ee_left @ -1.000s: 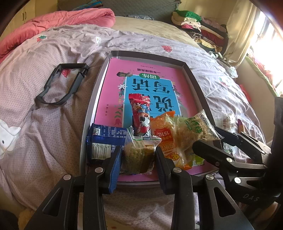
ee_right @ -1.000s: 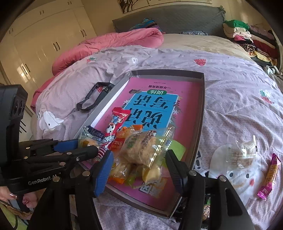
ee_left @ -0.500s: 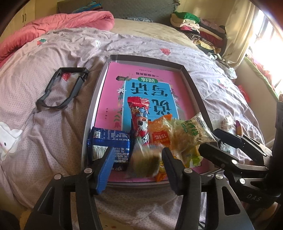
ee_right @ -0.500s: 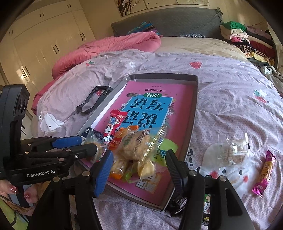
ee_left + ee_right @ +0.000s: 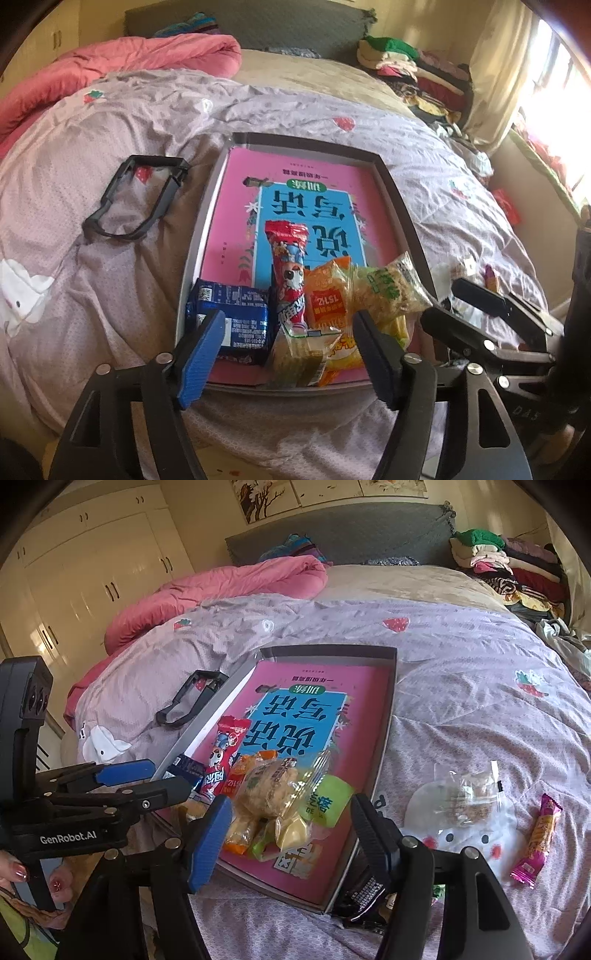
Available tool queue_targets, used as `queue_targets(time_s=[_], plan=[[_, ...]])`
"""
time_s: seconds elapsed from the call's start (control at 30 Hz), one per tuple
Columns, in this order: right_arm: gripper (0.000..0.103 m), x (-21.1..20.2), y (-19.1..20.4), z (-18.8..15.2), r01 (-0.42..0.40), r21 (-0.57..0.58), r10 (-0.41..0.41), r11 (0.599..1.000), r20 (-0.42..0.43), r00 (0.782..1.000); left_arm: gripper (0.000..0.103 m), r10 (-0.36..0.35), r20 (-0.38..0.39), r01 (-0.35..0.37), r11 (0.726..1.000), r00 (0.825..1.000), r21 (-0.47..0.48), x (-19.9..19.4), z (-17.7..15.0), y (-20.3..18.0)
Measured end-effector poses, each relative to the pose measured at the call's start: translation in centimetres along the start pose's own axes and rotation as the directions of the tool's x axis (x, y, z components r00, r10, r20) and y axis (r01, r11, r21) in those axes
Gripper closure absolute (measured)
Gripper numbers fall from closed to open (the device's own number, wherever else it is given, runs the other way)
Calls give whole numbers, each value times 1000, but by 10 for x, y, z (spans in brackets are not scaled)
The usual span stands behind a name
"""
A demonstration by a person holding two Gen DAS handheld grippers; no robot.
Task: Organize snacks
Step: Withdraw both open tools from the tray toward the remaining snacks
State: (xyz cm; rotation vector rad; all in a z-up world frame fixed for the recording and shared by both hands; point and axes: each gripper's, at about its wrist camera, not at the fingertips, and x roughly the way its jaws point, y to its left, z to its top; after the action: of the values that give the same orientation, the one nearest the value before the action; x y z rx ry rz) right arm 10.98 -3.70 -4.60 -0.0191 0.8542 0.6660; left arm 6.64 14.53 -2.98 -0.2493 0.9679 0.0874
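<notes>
The left gripper (image 5: 288, 350) hangs over the near edge of the grey tray (image 5: 207, 206) with its jaws opening; a small clear packet of greenish cake (image 5: 301, 356) lies on the tray between them, free of both pads. The right gripper (image 5: 291, 830) is likewise opening, its pads standing off either side of the rice cracker bag (image 5: 275, 794), which rests on the other snacks at the tray's near end. What is left to gather lies off the tray on the bedspread (image 5: 461, 701), to the right of the right gripper: a clear bag with a round cake (image 5: 469, 794) near the tray's right wall and, further right, a pink snack bar (image 5: 537, 840) whose long axis runs away from the camera, tipped slightly rightward. The right gripper is plainly the nearer of the two, so a sideways reach with it seems the natural next move.
</notes>
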Motion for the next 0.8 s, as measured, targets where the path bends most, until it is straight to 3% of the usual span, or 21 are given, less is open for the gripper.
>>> queue_targets(time_s=[0.8], plan=[[29, -60, -26, 7, 74, 36, -78, 997, 135, 988, 25, -38, 74, 35, 999, 997, 41, -38, 11, -35]])
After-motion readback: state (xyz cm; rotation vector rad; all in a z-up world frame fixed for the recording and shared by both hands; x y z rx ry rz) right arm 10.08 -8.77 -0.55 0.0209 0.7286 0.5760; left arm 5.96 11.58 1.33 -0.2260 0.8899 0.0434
